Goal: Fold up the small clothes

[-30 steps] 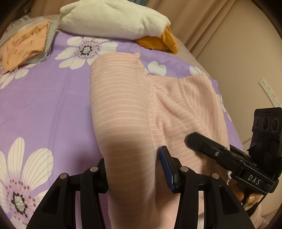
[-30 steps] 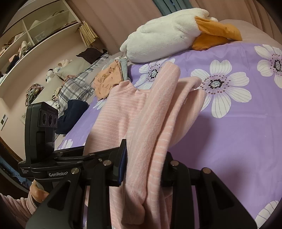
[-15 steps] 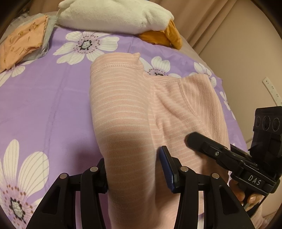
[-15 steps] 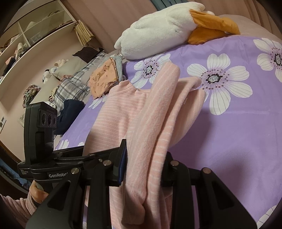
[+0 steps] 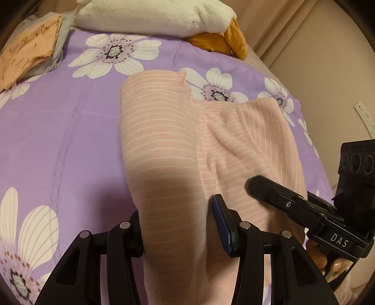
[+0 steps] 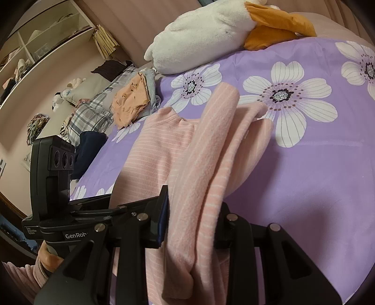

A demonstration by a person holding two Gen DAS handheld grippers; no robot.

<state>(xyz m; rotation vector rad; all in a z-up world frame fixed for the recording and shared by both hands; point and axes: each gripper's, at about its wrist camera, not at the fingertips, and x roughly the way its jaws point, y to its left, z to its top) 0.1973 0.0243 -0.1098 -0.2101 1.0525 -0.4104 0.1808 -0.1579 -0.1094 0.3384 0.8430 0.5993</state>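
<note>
A pink garment with thin white stripes (image 5: 164,145) hangs over the purple flowered bedspread (image 5: 58,140), its far hem near the sheet. My left gripper (image 5: 178,225) is shut on the near left fold, the cloth bunched between its two fingers. The right gripper (image 5: 264,187) shows in the left wrist view at the lower right, clamped on the other side. In the right wrist view my right gripper (image 6: 192,220) is shut on a thick gathered fold of the same garment (image 6: 211,152). The left gripper (image 6: 112,211) reaches in from the left there.
A white and orange plush toy (image 5: 154,14) lies along the bed's far edge. Folded orange and grey clothes (image 5: 30,51) sit at the far left. A plaid cloth and dark garment (image 6: 91,117) lie past the bed's left side, with shelves (image 6: 35,47) behind.
Both grippers have sunk a little toward the bed with the garment still held; the plush toy and the folded clothes have slid up in both views.
</note>
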